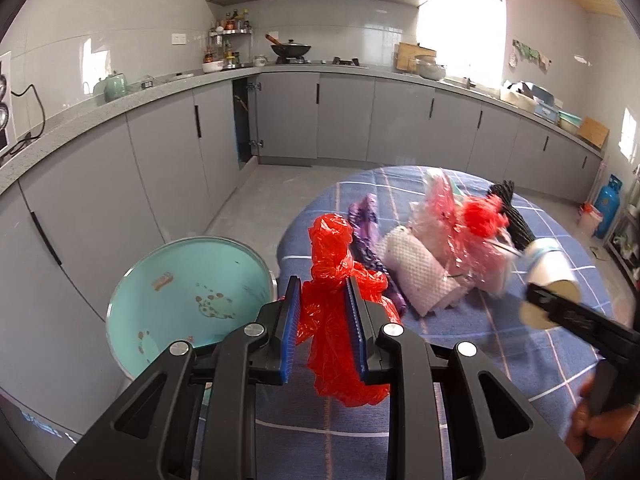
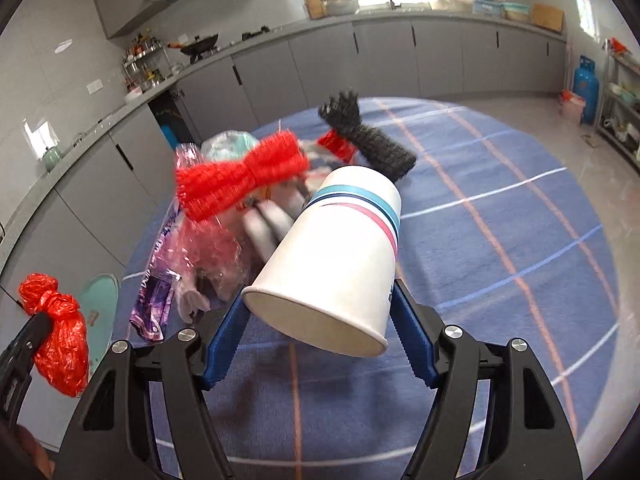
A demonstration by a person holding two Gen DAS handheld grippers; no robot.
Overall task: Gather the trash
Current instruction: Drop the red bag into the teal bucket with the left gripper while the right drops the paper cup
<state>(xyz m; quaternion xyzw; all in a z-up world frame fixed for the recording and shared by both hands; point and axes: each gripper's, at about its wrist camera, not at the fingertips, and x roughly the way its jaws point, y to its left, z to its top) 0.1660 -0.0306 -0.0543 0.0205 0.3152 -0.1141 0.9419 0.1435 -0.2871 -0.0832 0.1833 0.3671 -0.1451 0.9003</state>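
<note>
My left gripper (image 1: 323,284) is shut on a knotted red plastic bag (image 1: 332,248), which hangs between its blue pads above the table's left edge. The bag (image 2: 56,332) also shows at the far left of the right wrist view. My right gripper (image 2: 318,300) holds a white paper cup (image 2: 340,248) with teal and pink stripes. The cup lies on its side, mouth toward the camera, and both pads press its walls. Seen from the left wrist, the cup (image 1: 554,268) is off the cloth at the right.
A round table with a blue checked cloth (image 2: 500,220) carries a trash pile: purple wrapper (image 1: 366,228), white foam net (image 1: 412,272), pink film (image 1: 444,208), red mesh (image 2: 240,180), black mesh (image 2: 372,140). A teal bin (image 1: 188,292) stands left of the table, and grey cabinets (image 1: 344,116) behind.
</note>
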